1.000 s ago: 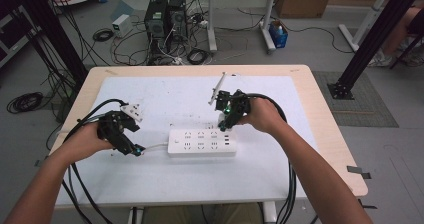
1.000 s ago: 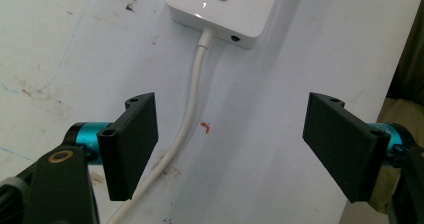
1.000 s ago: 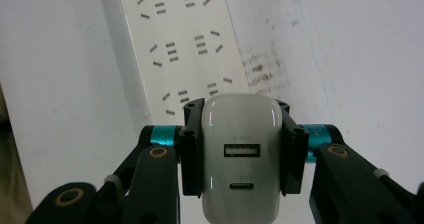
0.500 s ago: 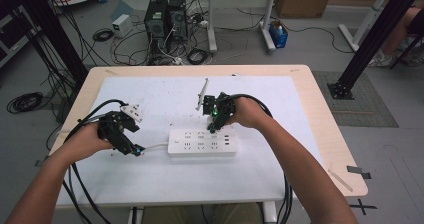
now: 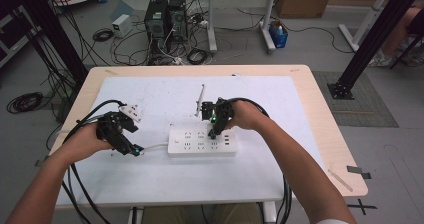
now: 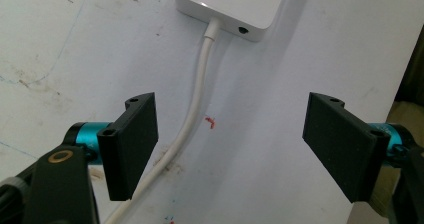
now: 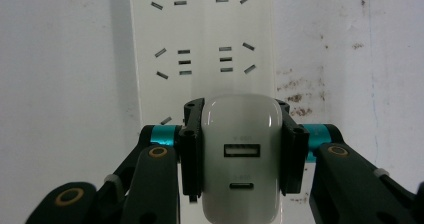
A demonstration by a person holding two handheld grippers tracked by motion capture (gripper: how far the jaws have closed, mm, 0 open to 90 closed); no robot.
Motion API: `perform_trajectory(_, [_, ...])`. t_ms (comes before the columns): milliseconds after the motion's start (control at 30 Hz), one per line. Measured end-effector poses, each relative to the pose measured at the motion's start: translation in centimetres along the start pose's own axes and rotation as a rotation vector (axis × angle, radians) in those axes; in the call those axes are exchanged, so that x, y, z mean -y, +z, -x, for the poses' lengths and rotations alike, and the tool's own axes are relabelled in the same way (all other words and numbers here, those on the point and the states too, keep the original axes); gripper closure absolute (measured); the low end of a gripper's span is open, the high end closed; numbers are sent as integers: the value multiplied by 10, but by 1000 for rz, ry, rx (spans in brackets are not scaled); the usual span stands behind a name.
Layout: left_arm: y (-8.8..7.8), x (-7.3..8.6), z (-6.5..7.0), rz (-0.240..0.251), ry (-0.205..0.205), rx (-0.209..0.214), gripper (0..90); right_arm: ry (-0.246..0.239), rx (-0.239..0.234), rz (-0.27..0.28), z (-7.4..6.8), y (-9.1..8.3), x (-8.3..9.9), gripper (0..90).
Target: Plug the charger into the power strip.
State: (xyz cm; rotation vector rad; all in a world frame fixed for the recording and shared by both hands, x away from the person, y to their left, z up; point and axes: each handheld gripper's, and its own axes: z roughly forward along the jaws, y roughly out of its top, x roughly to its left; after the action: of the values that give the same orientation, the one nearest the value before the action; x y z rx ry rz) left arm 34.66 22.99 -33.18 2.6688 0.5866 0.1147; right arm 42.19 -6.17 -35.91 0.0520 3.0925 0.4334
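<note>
Charger [image 7: 242, 159]: white plug-in block with two ports on the face turned toward my right camera, one wide slot above a smaller oval one. Held in my right tongs [image 7: 242, 154], whose two black jaws are closed flat against its two sides. Position: directly over the power strip [image 7: 202, 44], toward the strip's right part as the high view shows it; I cannot tell whether its pins have entered a socket.

Power strip [image 5: 200, 141]: long white bar with two rows of sockets, lying flat across the middle of the counter [image 5: 165, 176], long side running left to right. Small switch at its left end, a round hole in that end's face, and a white cord [image 6: 192, 124] leaving from the same end.

Cord: runs left and nearward from the strip over the white counter surface and passes close by the left-hand jaw of my left tongs [image 6: 240, 144].

Left tongs [image 5: 132, 149]: jaws apart at a moderate gap, nothing clamped between them; the cord lies under the gap's edge, not gripped. Located at the left of the strip, low over the counter.

Right tongs [image 5: 214, 131]: pointing down at the strip, hand behind them coming in from the near right.

Surroundings: computer towers [image 5: 162, 19] and loose cables on the floor beyond the far edge.
</note>
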Motion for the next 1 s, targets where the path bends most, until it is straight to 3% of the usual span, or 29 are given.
perform_trajectory(300, [4,0,-1,-7,-1,9,223,-19,-28,3,5,1,2,625])
perform_trajectory(433, [7,-2,0,-17,-1,11,222,-36,-33,-19,5,2,-2,626])
perform_trajectory(500, [7,-2,0,-13,-3,11,222,-52,-19,-67,2,10,-4,626])
perform_trajectory(667, [7,-1,0,-18,-5,13,223,-24,-32,-54,4,9,-2,627])
perform_trajectory(833, [7,0,0,-21,-2,11,223,-50,-12,-79,0,10,-4,627])
perform_trajectory(1000, [9,0,0,-24,-6,14,223,-54,-31,-109,4,11,-8,628])
